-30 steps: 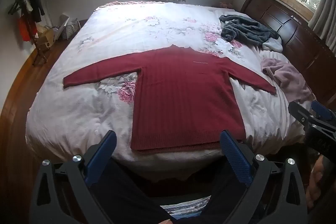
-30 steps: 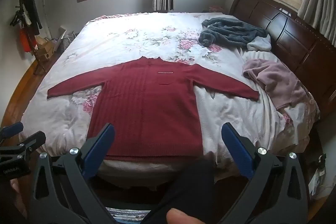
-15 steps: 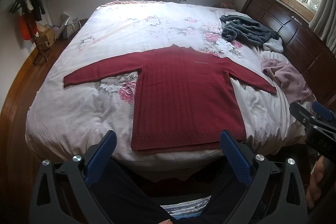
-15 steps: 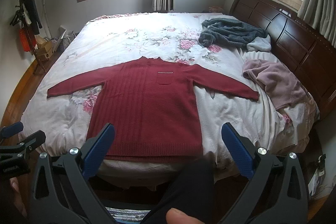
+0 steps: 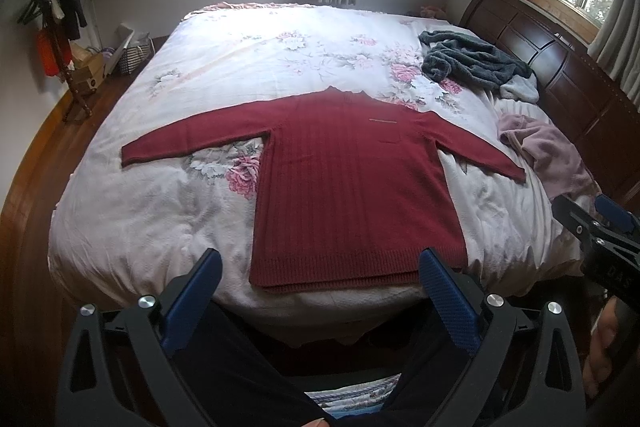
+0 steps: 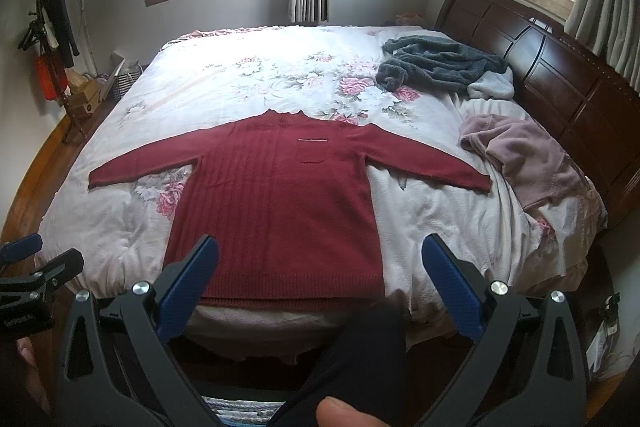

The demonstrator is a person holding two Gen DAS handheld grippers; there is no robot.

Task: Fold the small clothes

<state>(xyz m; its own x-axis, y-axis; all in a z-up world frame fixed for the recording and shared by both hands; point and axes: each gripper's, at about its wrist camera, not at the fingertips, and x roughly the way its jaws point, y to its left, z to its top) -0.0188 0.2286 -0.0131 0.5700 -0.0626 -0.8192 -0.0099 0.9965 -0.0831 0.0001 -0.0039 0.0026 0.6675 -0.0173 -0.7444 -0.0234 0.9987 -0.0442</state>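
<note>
From your left wrist view, your left claw (image 5: pixel 320 291) is released, its two blue-padded fingers (image 5: pixel 196 301) spread wide and gripping nothing, held short of the near edge of the bed. The dark red ribbed knit sweater (image 5: pixel 352 187) lies flat on the white floral-print quilt (image 5: pixel 160 195), front up, both sleeves stretched out to the sides and its hem at the near edge of the bed, just beyond your fingertips. Further back toward the dark wooden headboard (image 5: pixel 560 75) sits a crumpled grey fleece garment (image 5: pixel 472 63), and nearer, just beyond the sweater's right cuff, a bunched dusty-pink garment (image 5: pixel 548 155). Your right claw (image 5: pixel 600 227) shows at the right edge, off the bed; from here you cannot tell how wide it stands.

From your right wrist view, your right claw (image 6: pixel 320 277) is likewise released, blue pads (image 6: pixel 450 281) wide apart and empty, with the sweater's (image 6: pixel 276 203) hem showing between them. A small chest pocket with a pale trim line faces up. The grey fleece (image 6: pixel 440 65) and the pink garment (image 6: pixel 524 159) lie well apart from the sweater's body. Your left claw (image 6: pixel 28 267) appears at the left edge, beside the bed's corner. A wooden coat stand (image 6: pixel 48 39) hung with dark clothes stands by the far left wall.
</note>
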